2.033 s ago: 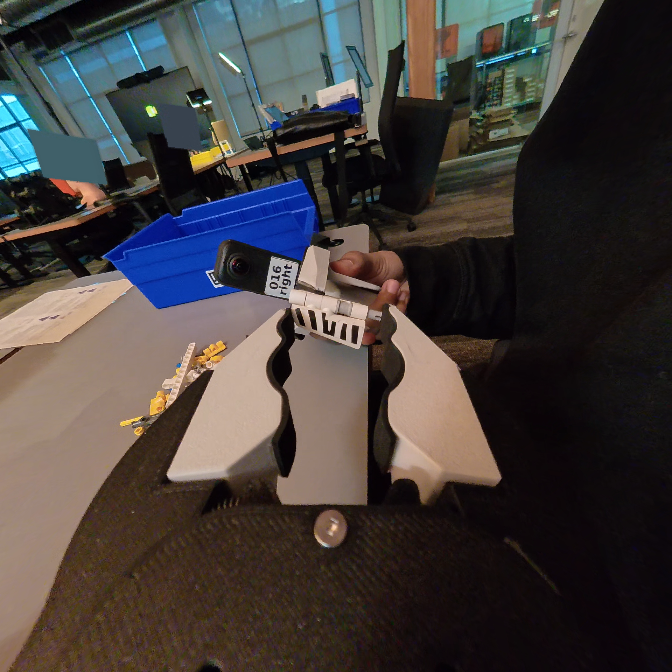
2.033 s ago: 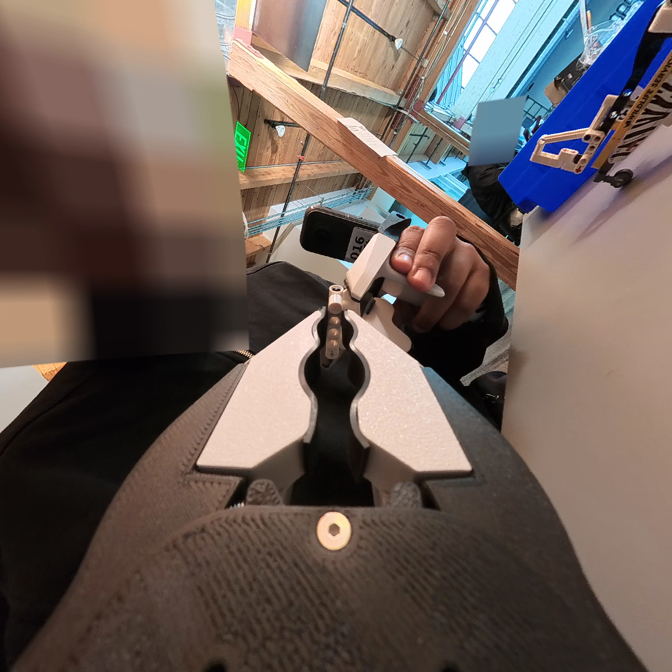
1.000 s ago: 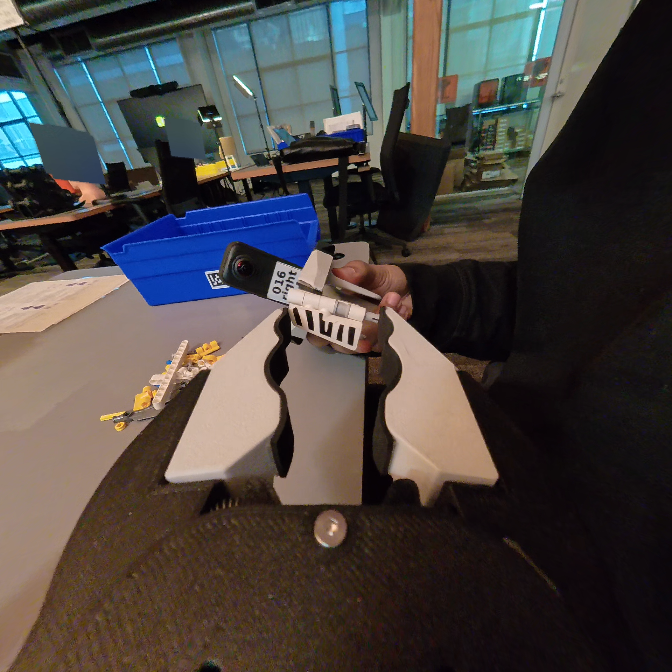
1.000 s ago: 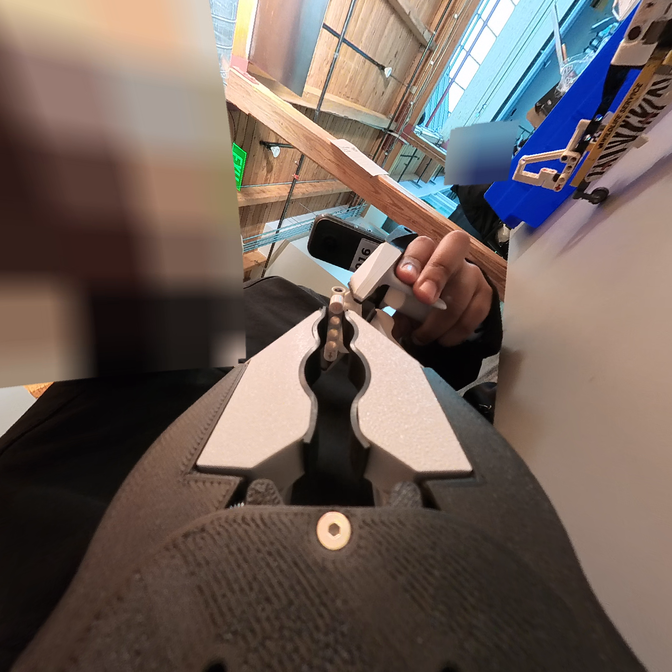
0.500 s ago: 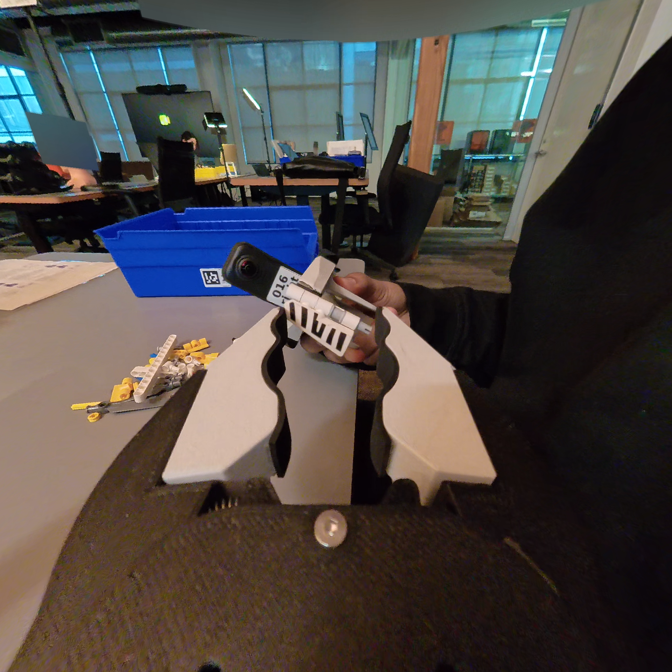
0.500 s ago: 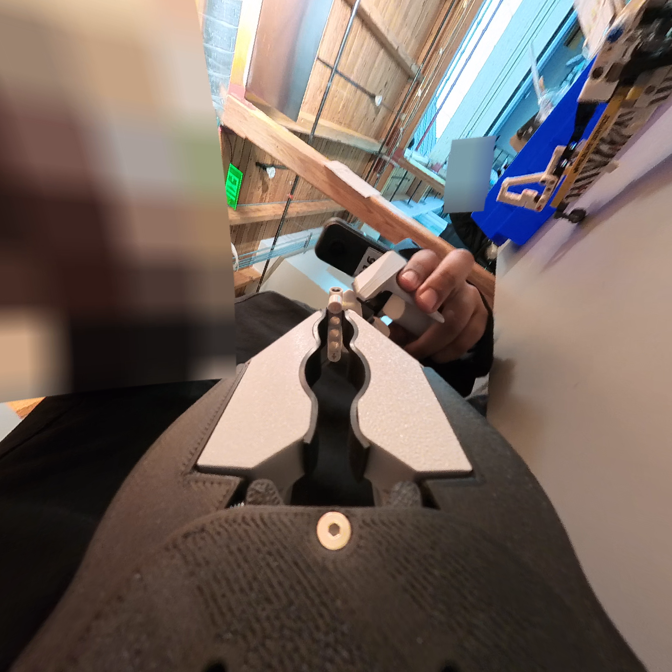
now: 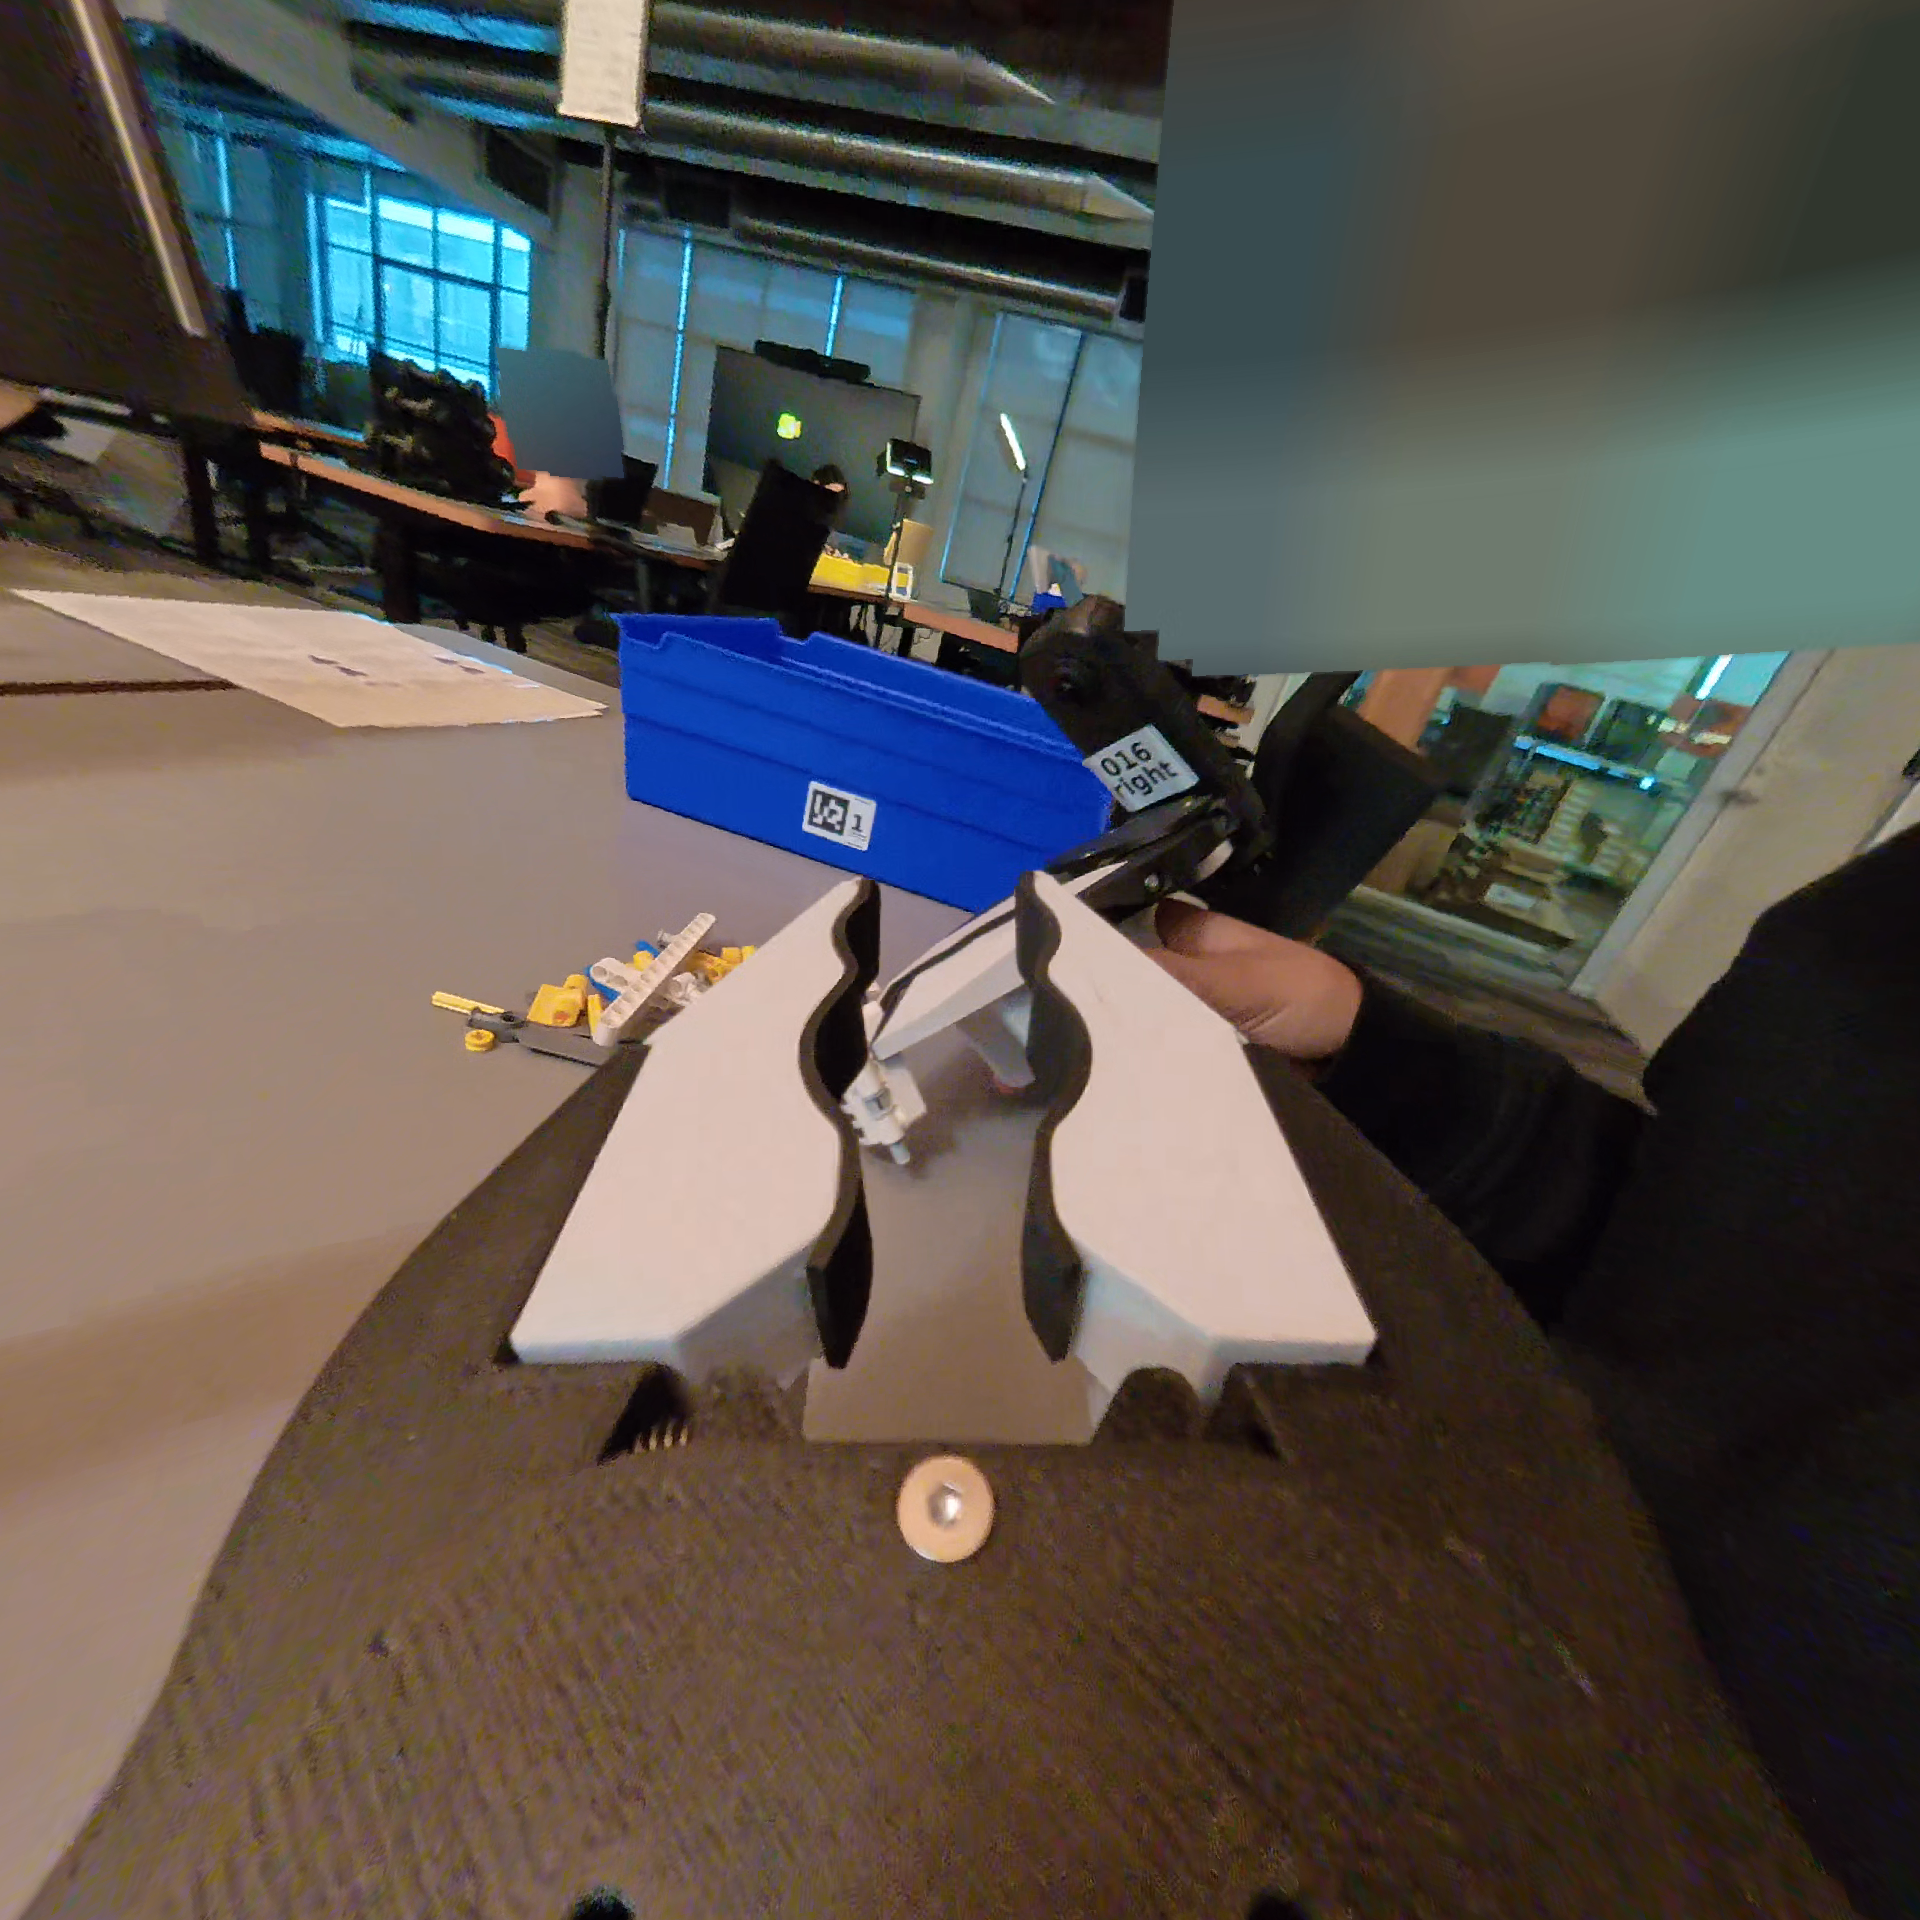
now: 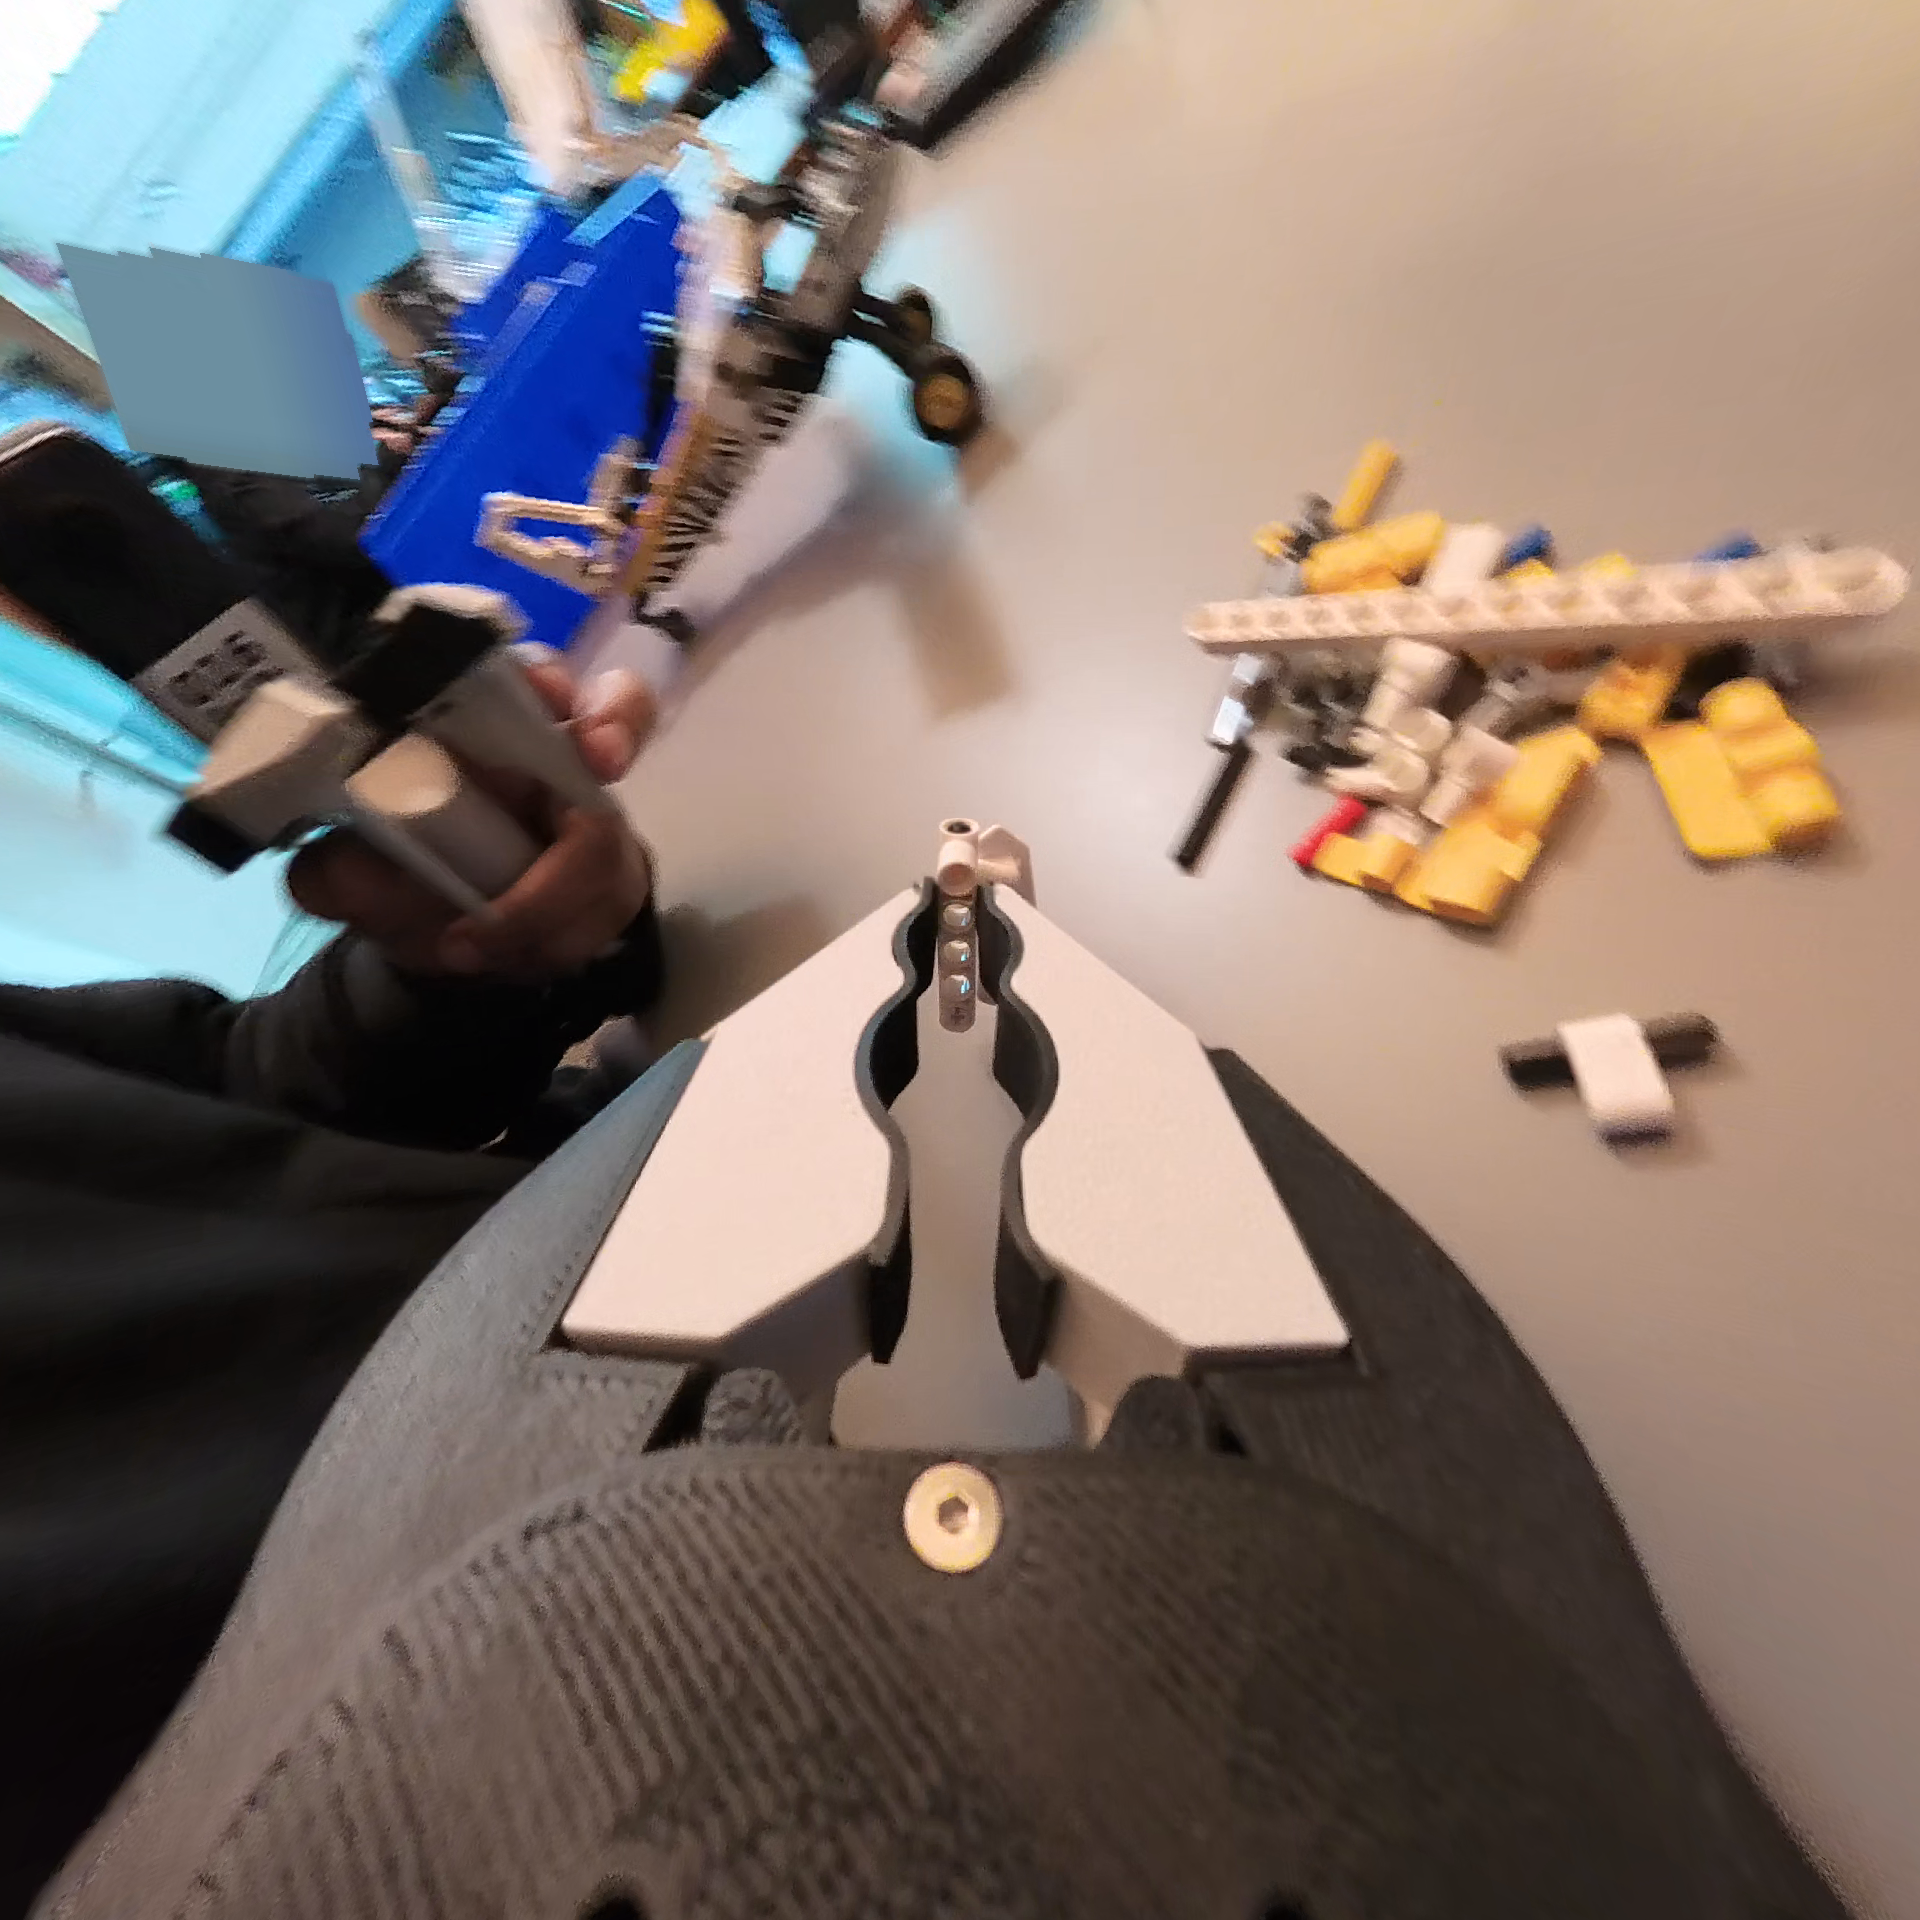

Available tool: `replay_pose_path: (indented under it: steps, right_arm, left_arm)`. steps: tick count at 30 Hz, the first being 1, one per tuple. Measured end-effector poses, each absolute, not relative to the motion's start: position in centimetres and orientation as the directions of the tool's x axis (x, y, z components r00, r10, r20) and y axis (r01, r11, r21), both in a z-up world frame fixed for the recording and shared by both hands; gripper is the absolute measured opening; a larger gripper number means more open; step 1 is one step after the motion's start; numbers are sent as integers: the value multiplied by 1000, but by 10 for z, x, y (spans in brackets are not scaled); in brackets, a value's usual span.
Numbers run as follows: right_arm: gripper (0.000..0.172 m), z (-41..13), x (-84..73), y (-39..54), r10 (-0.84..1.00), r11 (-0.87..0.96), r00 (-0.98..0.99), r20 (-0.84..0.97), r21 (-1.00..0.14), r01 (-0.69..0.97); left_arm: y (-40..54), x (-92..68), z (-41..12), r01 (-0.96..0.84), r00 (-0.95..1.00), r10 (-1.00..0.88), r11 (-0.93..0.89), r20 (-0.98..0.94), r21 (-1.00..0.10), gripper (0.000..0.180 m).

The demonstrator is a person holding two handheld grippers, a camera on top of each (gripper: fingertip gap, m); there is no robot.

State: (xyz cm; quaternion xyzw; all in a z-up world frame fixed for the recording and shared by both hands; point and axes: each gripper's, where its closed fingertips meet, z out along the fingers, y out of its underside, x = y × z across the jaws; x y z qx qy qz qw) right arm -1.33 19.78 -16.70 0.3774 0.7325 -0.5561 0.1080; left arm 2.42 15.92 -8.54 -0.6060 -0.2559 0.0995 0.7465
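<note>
My right gripper [image 8: 961,894] is shut on a small pale grey beam with holes [image 8: 956,971], which has a white connector [image 8: 961,847] on its far end. It points down at the grey table [image 8: 1455,260]. In the left wrist view, my left gripper [image 7: 948,894] is open with the table showing through the gap. The right gripper's tip [image 7: 883,1055] reaches down between the left fingers with the small white piece [image 7: 885,1110] at its end, close to the left pad [image 7: 836,1039]. A hand [image 7: 1257,982] holds the right gripper. Another hand [image 8: 499,883] holds the left gripper's handle in the blurred right wrist view.
A pile of yellow, white and grey building pieces [image 7: 613,997] lies on the table; it also shows in the right wrist view [image 8: 1507,707]. A blue bin [image 7: 831,748] stands behind it. A black and white piece [image 8: 1610,1070] lies apart. A striped wheeled model [image 8: 831,343] and a paper sheet [image 7: 312,655] lie farther off. One gripper's finger ends stand about 10 cm off the other's.
The left jaws have narrowed but stay apart. The right gripper has swung from pointing up to pointing down at the table, still shut on the beam, and its tip now sits between the left fingers.
</note>
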Motion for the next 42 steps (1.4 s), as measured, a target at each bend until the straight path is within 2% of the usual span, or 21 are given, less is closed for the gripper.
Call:
replay_pose_path:
  steps: [5,8,11,15,17,19,25,27,32,34,36,37,39,42]
  right_arm:
    - [9,-173,-20,201,460,86,-647,-608,-695,714]
    - [36,-173,-27,210,491,67,-638,-593,-705,706]
    - [49,-164,-37,226,528,35,-656,-539,-758,651]
    - [36,-156,-53,256,643,76,-683,-347,-858,508]
    - [34,-169,-62,276,734,193,-651,-195,-858,475]
    - [25,-183,-65,289,773,298,-629,-85,-826,478]
    - [18,-198,-63,286,761,385,-647,-38,-777,499]
    - [7,-204,-63,285,760,420,-650,-15,-752,508]
    - [6,-194,-56,276,716,404,-697,-34,-794,455]
    - [6,-170,-38,251,619,263,-759,-203,-856,444]
    - [5,-131,-7,217,366,37,-805,-468,-857,515]
    - [5,-113,9,205,212,-42,-796,-568,-819,573]
    - [5,-90,35,187,-50,-88,-735,-676,-730,677]
    - [5,-76,52,175,-264,-97,-631,-729,-631,769]
  left_arm:
    - [154,18,-85,209,834,444,297,328,-932,19]
    - [151,16,-85,226,827,436,322,356,-919,19]
    - [148,14,-84,242,821,424,348,382,-906,18]
    - [142,10,-83,283,809,390,397,439,-873,18]
    - [139,7,-84,317,799,363,423,480,-849,17]
    - [136,4,-85,345,787,342,444,513,-827,18]
    - [138,5,-85,356,790,327,444,518,-822,17]
    - [137,5,-85,359,789,324,447,522,-819,17]
    - [139,7,-84,365,797,305,445,522,-818,18]
    - [141,10,-83,346,808,312,434,500,-832,18]
    - [145,15,-82,329,826,312,411,470,-851,15]
    - [147,16,-83,342,826,301,404,477,-848,9]
    - [154,15,-90,431,798,254,395,547,-812,2]
    - [169,36,-91,542,800,73,335,595,-770,18]
